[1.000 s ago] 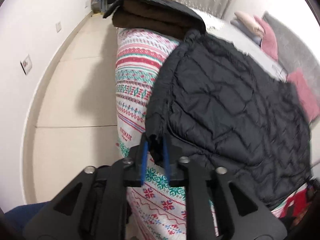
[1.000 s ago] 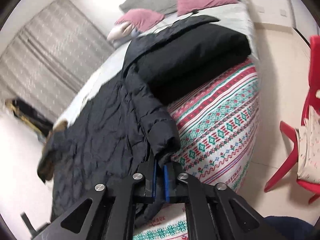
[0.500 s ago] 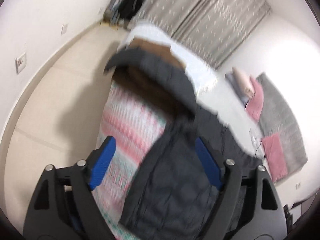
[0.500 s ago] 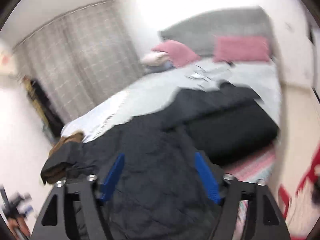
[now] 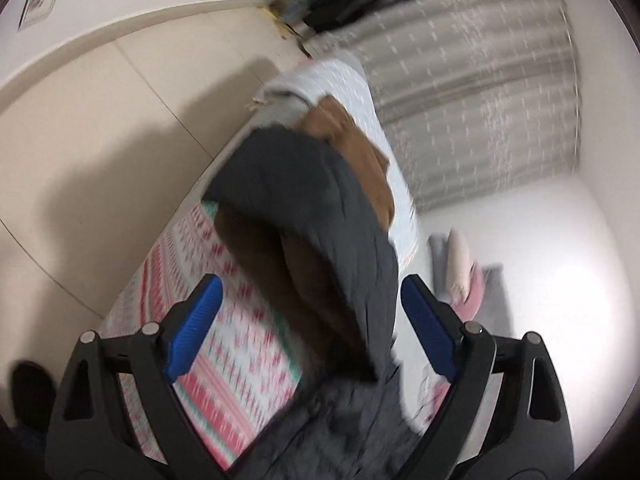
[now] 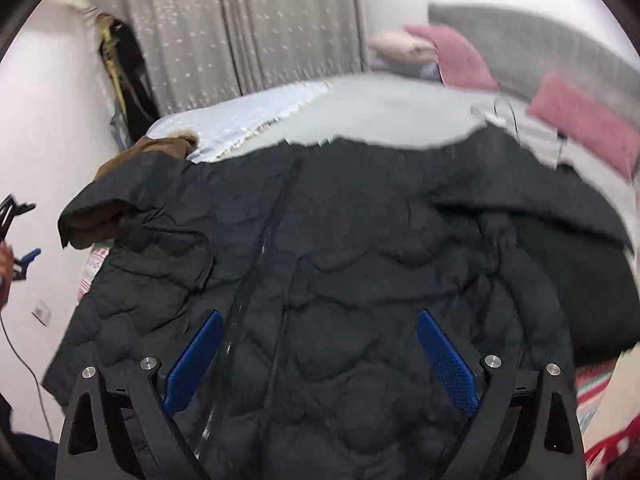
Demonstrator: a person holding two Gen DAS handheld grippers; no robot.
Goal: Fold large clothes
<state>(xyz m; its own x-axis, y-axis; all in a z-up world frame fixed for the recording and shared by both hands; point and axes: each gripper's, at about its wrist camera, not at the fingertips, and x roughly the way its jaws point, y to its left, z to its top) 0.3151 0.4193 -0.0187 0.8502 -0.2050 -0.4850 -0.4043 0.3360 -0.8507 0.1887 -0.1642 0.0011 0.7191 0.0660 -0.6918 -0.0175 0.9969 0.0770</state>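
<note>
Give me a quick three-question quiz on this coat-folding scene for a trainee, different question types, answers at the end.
1. True or false: the right gripper is clamped on the black quilted coat.
2. What colour lining shows inside the coat's hood?
3. The pink pillows lie: A) on the floor, B) by the grey headboard, C) on the coat.

Key
1. False: both grippers have just been opening, and nothing is pinched; the left gripper is open too.
2. Brown.
3. B.
</note>
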